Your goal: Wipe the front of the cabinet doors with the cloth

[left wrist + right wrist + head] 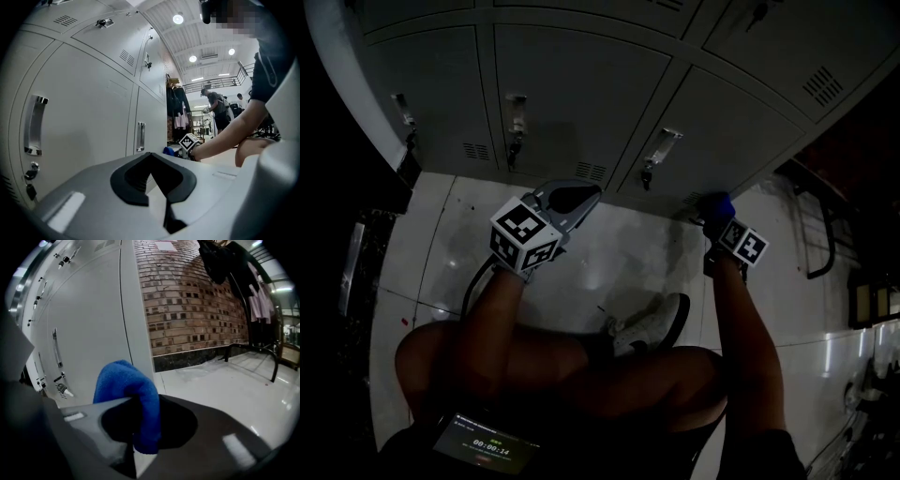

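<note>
Grey cabinet doors (572, 89), right hand-held gripper (140, 437) clenched on blue cloth (123, 383), lower end hidden, left hand-held gripper (157, 187) closed, empty

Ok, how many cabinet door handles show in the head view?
3, along the lower row: left handle, middle handle, right handle. Upper doors are cropped, so more may be hidden.

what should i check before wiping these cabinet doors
1. Cloth clamped in the right gripper: ok.
2. Cloth sticks out past the gripper enough to wipe with: ok.
3. Cloth touching the cabinet door: cannot tell.
4. Left gripper empty, fingers together: ok.
5. Wipe path free of snags: not ok, a key hangs from the lock beside the cloth.
</note>
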Demonstrator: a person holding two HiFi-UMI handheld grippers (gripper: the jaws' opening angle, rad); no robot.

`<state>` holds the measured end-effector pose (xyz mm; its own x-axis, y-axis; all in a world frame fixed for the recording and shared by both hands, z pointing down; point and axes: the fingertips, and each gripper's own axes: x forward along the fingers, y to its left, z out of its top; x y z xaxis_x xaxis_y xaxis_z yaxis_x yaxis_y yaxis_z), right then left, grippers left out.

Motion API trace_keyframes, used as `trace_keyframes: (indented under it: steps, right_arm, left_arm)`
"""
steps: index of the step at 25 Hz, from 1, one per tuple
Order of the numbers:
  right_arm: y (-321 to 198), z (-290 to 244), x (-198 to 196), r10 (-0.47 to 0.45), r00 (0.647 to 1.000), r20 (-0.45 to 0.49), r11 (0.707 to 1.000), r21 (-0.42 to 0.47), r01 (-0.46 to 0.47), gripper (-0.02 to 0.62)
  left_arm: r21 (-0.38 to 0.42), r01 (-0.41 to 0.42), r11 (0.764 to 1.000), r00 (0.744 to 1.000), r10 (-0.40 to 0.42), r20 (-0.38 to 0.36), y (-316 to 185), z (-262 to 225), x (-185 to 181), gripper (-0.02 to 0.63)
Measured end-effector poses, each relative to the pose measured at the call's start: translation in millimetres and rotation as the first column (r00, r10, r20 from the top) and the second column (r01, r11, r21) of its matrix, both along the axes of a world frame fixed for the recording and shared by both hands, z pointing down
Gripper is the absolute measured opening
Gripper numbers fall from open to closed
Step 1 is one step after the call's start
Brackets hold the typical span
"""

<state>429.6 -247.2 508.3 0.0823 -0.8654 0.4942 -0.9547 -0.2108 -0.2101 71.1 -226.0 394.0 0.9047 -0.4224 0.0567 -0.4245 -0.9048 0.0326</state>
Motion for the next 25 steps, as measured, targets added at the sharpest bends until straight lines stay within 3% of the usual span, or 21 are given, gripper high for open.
trace_keyframes:
  steps: [4, 8, 11, 16, 20, 25]
  right_arm:
    - [6, -23, -13, -0.086, 0.994, -0.072, 0.996, 0.022, 0.088, 0.075]
    - [13, -68, -70, -0.235, 0.972, -0.015, 0.964, 0.125, 0.235, 0.075]
    - [15, -104, -105, -0.291, 0.957, 0.009, 0.936, 0.207, 0.283, 0.075]
    - [15, -159, -185, -0.43, 0.902, -0.051, 0.847, 0.323, 0.422, 0.075]
    - [24, -174, -243, -0.506, 0.838, -0.202, 0.765, 0.344, 0.545, 0.075]
    - [38, -155, -277, -0.55, 0.785, -0.285, 0.714, 0.326, 0.619, 0.075]
  left_arm:
    - [0.005, -0.003, 1.0, 1.0, 0.003, -0.001, 2, -2, 1, 0.006]
    - [0.006, -0.009, 1.0, 1.0, 0.009, 0.005, 3, -1, 3, 0.006]
    - [0.008, -0.006, 1.0, 1.0, 0.006, 0.004, 3, -2, 2, 0.006]
    - [0.022, 0.001, 1.0, 1.0, 0.0, -0.012, 5, -10, 0, 0.006]
    - [0.03, 0.007, 1.0, 0.999, -0.006, -0.032, 4, -18, -3, 0.006]
    - [0.037, 0.007, 0.999, 0.999, -0.006, -0.04, 4, -21, -3, 0.006]
